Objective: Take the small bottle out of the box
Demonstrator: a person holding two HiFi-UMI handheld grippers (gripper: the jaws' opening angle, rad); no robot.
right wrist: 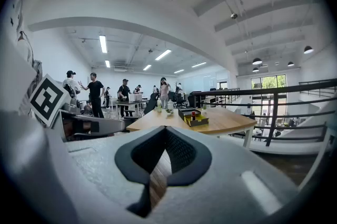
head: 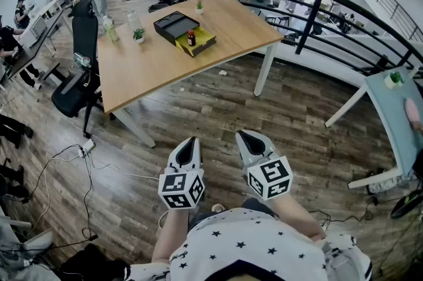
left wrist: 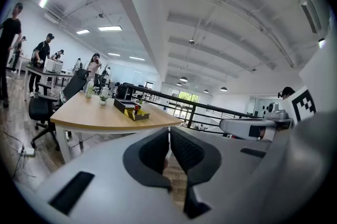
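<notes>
**Head view first: tongs idle, bottle not yet reached**

Head view: you stand well back from the counter (head: pixel 158 68). The small bottle (head: pixel 191 39) stands upright in the yellow half of the opened box (head: pixel 205 43), presumably set out for a clean lift. You hold the left tongs (head: pixel 191 143) and right tongs (head: pixel 245 135) side by side, low before your body, aimed towards it.

Left gripper view: jaws pressed together, nothing between them.

Right gripper view: likewise closed and empty, tipped slightly downward.
</notes>
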